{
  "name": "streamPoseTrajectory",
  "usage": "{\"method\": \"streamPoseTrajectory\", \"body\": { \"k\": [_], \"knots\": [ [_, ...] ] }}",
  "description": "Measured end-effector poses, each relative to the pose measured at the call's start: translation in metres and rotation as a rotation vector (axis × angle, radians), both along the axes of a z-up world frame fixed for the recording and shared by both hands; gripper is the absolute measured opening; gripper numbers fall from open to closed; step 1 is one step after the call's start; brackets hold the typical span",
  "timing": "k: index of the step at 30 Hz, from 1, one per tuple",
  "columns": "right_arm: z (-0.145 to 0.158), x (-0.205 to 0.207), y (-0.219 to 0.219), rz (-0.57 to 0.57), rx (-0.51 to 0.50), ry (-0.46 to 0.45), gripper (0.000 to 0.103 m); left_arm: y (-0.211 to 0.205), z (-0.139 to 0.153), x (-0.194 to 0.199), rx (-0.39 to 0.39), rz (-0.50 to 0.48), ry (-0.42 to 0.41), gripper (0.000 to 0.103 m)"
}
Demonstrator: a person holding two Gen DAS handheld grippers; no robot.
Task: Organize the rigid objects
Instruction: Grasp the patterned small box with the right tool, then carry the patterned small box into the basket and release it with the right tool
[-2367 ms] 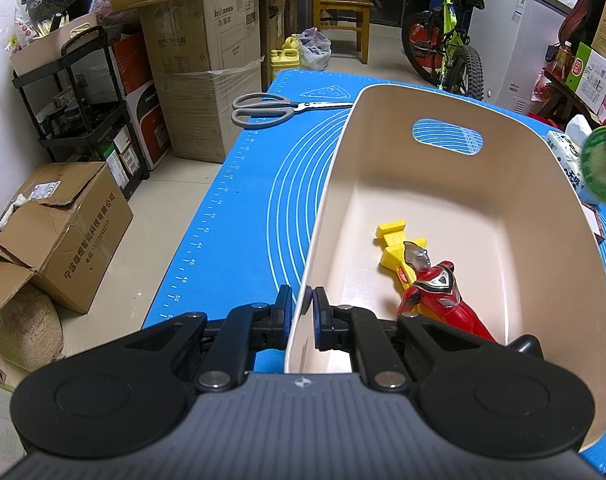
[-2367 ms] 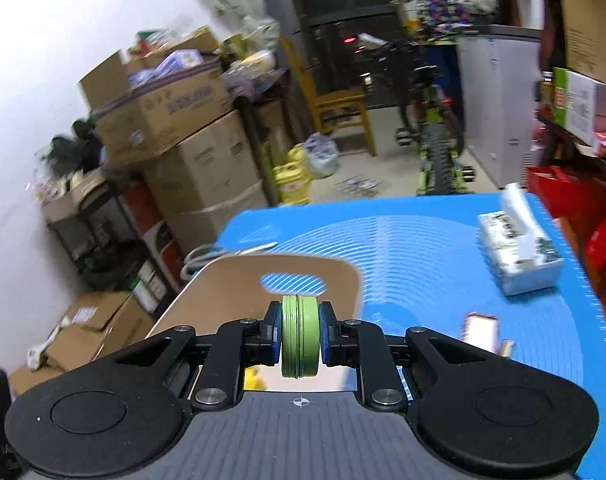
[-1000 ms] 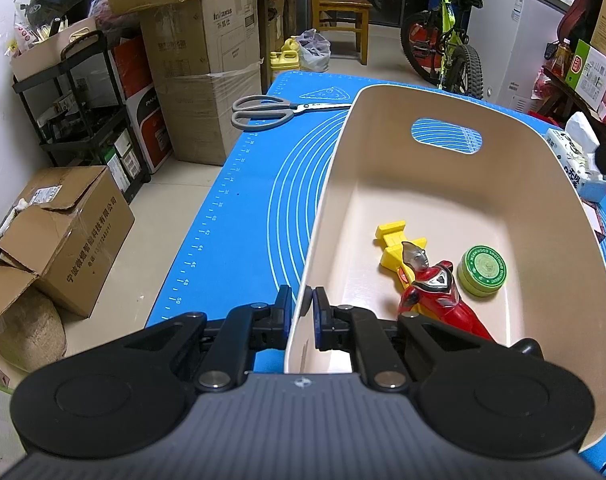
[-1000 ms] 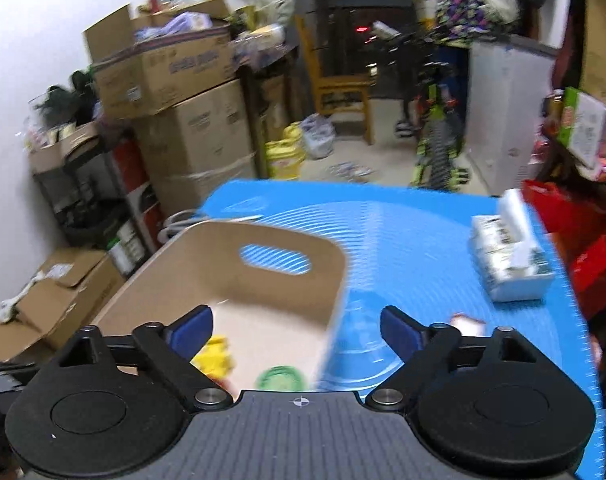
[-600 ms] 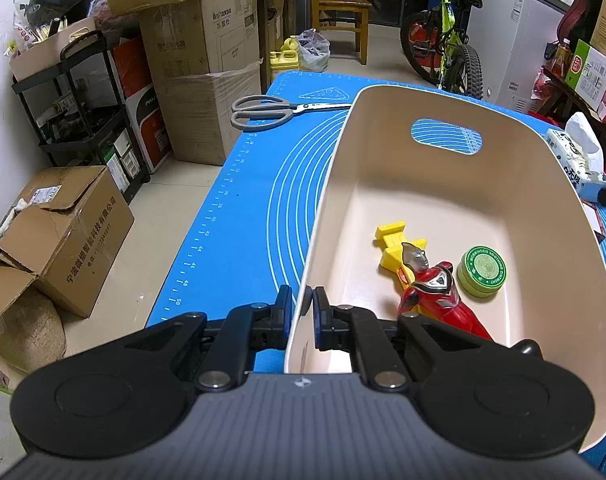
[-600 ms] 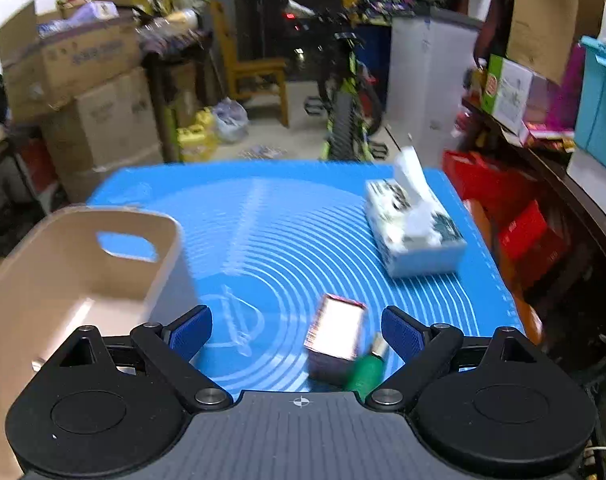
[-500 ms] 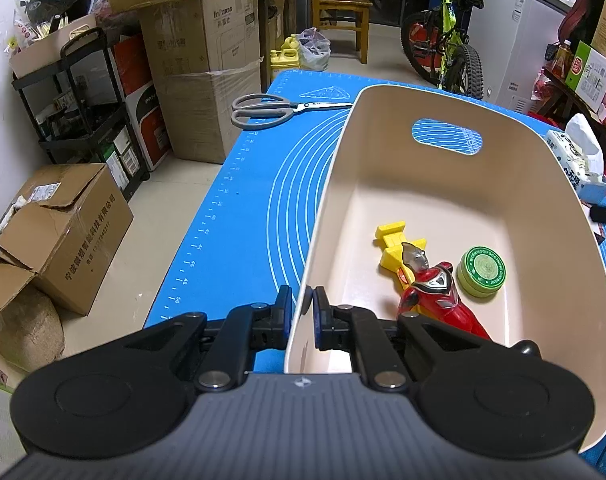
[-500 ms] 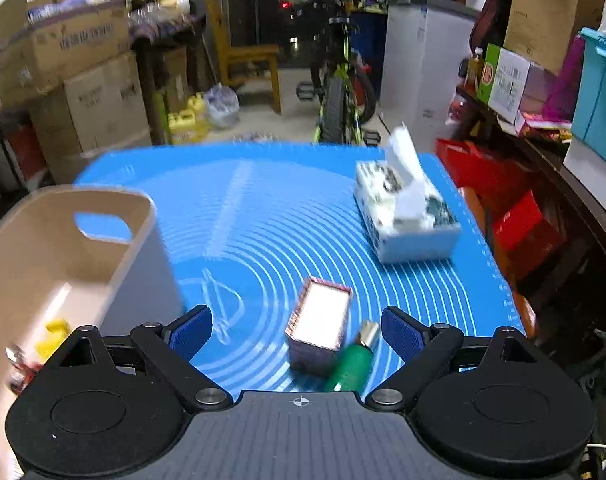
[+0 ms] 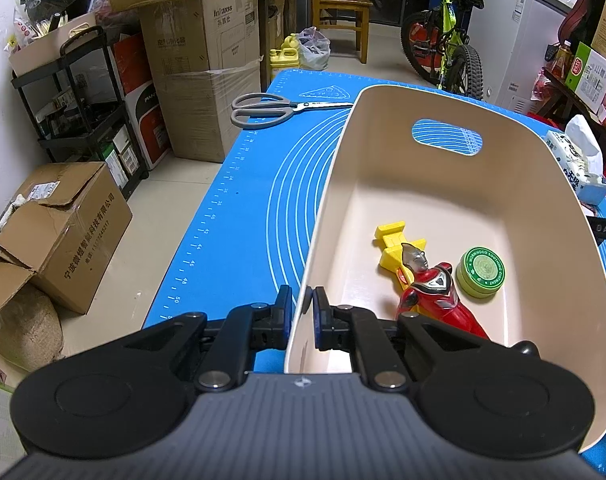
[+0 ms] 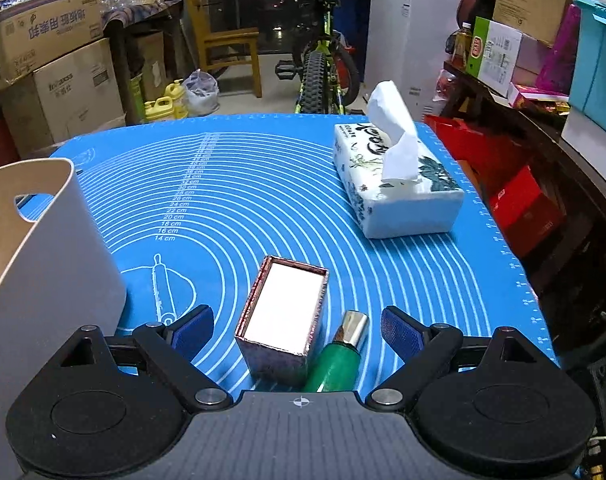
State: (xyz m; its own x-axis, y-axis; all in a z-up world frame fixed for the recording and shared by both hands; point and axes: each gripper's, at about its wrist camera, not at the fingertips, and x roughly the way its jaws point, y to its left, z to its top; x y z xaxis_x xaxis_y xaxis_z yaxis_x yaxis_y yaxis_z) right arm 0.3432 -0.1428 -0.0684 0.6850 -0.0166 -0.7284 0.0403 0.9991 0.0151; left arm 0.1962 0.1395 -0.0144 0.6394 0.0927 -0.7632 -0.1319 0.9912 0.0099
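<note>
Left wrist view: the beige bin (image 9: pixel 443 184) holds a yellow toy (image 9: pixel 395 240), a red figure (image 9: pixel 435 296) lying partly on it, and a green round tin (image 9: pixel 481 271) just beside them. Scissors (image 9: pixel 271 107) lie on the blue mat (image 9: pixel 231 232) near the tabletop's far-left edge, lots of bare mat between. The left claw (image 9: pixel 301 312) is pinched on the bin's near-left rim.

Right wrist view: the bin's corner sits left. The right claw (image 10: pixel 297 332) is spread wide, touching nothing, with a small mirror-topped box (image 10: pixel 283 312) and a green tube (image 10: pixel 339 364), maybe a lighter, between its fingers. Tissue box (image 10: pixel 395 184) sits near the right edge.
</note>
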Motion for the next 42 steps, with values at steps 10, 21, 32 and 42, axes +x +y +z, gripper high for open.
{"method": "streamPoseTrajectory", "body": {
  "k": [10, 21, 32, 42],
  "knots": [
    [-0.005, 0.007, 0.007, 0.037, -0.015, -0.019, 0.051, -0.001, 0.000, 0.000, 0.000, -0.001, 0.000, 0.013],
    [0.011, 0.000, -0.005, 0.023, 0.034, -0.026, 0.044, 0.000, -0.001, 0.001, -0.004, 0.003, 0.001, 0.013],
    [0.071, -0.034, 0.012, 0.034, 0.065, -0.153, 0.044, 0.003, 0.001, 0.001, -0.015, 0.007, 0.001, 0.013],
    [0.118, -0.063, 0.059, 0.150, 0.116, -0.281, 0.044, 0.003, 0.000, 0.002, -0.012, 0.006, 0.000, 0.013]
  ]
}}
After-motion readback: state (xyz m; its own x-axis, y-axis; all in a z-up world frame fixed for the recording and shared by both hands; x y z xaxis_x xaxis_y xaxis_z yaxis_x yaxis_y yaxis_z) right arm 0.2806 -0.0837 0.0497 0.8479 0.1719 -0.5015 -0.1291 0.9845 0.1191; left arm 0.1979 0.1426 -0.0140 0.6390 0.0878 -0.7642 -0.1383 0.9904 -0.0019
